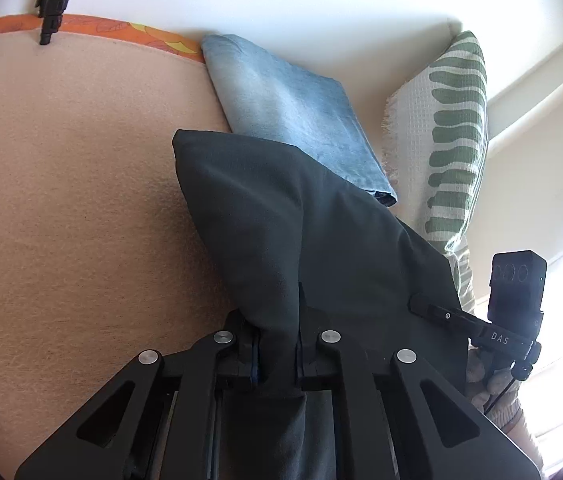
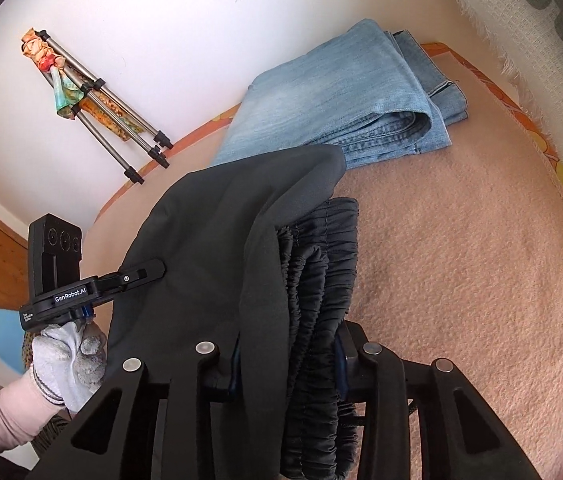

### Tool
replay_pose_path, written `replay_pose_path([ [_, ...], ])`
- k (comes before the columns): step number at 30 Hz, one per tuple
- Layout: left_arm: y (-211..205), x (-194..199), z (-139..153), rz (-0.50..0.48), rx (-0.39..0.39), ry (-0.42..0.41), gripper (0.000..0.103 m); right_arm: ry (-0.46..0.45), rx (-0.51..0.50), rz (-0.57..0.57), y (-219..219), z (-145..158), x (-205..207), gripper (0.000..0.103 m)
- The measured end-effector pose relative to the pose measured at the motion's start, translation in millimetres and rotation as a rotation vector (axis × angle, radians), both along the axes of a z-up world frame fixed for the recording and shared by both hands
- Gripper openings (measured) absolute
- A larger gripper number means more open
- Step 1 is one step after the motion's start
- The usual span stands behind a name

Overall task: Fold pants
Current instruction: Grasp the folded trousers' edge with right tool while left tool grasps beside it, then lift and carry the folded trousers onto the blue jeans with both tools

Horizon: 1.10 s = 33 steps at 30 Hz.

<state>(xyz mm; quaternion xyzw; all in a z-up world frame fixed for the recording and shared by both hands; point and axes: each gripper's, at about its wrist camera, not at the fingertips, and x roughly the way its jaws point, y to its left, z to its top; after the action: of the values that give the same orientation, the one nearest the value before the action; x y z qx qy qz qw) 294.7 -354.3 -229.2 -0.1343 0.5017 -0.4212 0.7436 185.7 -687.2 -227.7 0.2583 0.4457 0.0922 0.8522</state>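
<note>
The left gripper (image 1: 279,344) is clamping a gathered fold of the dark charcoal woven pants (image 1: 313,232), its jaws pinched tight on the cloth, which is rising from between them and spreading forward over the peach-pink fuzzy blanket (image 1: 73,200) covering the surface. The right gripper (image 2: 287,354) is gripping the same pants (image 2: 217,240) at the bunched elastic waistband (image 2: 321,264), the ruched layers pressed between its jaws while a smooth flap of cloth is draping over its left finger. The pants are being held up off the blanket between the two grippers, their far end lying against a folded pair of light blue denim jeans (image 2: 333,96) resting just beyond on the blanket. In the right wrist view, a gloved hand (image 2: 69,356) in a pale pink sleeve (image 2: 5,412) is holding the left gripper's handle. A white waffle-weave pillow with green stripes (image 1: 449,128) is leaning against the white wall beside the jeans. A folded metal tripod with a colourful scarf tied to it (image 2: 93,100) is propped against the wall.
</note>
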Motion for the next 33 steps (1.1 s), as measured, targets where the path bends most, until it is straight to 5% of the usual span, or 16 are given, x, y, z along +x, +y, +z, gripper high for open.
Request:
replay_pose_path([
  [21,-12.8,-17.8,96.3,-0.084,-0.083,-0.252,0.006,-0.161,-0.176,-0.094,16.8,102.3,-32.6,0.022],
  [33,-46.3,31.1,157.3,-0.06,-0.121,-0.391,0.005,-0.277,-0.259,-0.123,4.0,159.4,19.2,0.022],
])
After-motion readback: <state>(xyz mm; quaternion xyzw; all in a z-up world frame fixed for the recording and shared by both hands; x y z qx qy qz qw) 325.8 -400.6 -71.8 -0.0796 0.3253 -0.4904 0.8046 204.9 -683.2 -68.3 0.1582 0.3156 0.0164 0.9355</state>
